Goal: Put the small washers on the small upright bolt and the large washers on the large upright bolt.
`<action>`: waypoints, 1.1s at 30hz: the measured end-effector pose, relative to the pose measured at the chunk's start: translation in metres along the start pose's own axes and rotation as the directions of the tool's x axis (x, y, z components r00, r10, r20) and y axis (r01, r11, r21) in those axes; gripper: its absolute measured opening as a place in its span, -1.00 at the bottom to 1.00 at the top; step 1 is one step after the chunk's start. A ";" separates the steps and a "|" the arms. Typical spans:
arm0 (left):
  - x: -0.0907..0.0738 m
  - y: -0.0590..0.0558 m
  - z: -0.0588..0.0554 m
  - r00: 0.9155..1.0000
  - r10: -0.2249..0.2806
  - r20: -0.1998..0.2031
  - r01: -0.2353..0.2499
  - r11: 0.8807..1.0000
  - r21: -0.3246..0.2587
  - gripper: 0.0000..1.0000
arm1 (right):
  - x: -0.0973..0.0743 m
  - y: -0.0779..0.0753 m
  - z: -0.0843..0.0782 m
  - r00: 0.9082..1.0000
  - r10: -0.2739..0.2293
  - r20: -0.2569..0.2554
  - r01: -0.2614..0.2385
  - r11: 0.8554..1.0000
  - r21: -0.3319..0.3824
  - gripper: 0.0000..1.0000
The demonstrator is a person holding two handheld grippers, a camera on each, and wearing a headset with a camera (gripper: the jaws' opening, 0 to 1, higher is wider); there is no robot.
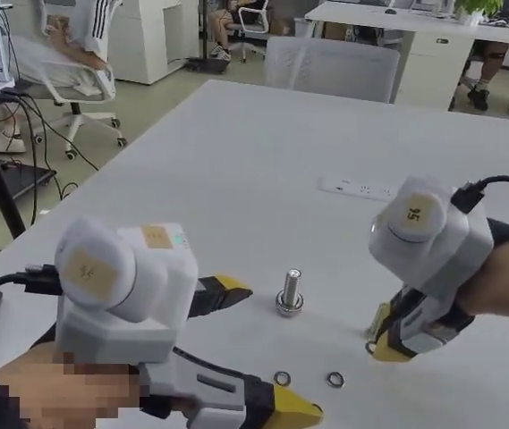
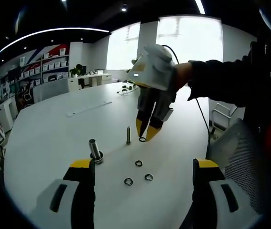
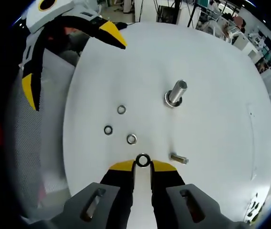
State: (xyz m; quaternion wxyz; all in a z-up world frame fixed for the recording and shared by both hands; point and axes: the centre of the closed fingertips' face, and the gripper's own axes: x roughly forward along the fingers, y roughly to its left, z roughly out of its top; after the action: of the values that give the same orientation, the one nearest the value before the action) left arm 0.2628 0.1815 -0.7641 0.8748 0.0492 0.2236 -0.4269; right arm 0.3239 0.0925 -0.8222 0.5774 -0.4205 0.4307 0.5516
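— Beside the small bolt [image 2: 128, 135], what is the right gripper [image 3: 143, 164] doing?

— It is pinched narrow on a washer [image 3: 142, 160], gripped by the rim at the very tips so the hole is free; the likely aim is to thread it over that bolt, which stands just to one side of the tips, near the ring but not under it; whether the washer is a small one is too fine to tell.

— And the left gripper [image 1: 267, 350]?

— Spread wide and holding nothing, low over the surface [image 1: 236, 152]; three loose washers [image 2: 138, 163] lie ahead of it, between its jaws and the right gripper; it seems to stand off to leave room; the large bolt [image 3: 175, 93] stands upright, well apart from the held washer.
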 end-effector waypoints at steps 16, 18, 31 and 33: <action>0.002 -0.002 -0.001 1.000 -0.007 -0.004 0.007 1.000 0.004 0.68 | -0.048 -0.025 0.002 0.994 -0.094 0.063 0.093 0.995 0.030 -0.73; 0.002 -0.002 -0.002 1.000 -0.008 -0.007 0.008 1.000 0.004 0.68 | -0.048 -0.030 0.002 0.993 -0.100 0.062 0.098 0.995 0.034 -0.73; 0.001 -0.001 -0.003 1.000 -0.001 -0.010 0.001 1.000 0.004 0.68 | -0.029 -0.047 -0.002 0.996 -0.083 0.014 0.083 0.996 0.018 -0.73; 0.001 -0.001 -0.004 1.000 0.000 -0.011 0.000 1.000 0.002 0.68 | -0.027 -0.047 -0.002 0.997 -0.081 0.009 0.081 0.997 0.014 -0.73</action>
State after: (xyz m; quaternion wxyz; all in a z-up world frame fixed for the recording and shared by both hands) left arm 0.2617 0.1810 -0.7679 0.8734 0.0526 0.2281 -0.4270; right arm 0.3701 0.0815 -0.7963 0.6041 -0.4311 0.4144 0.5268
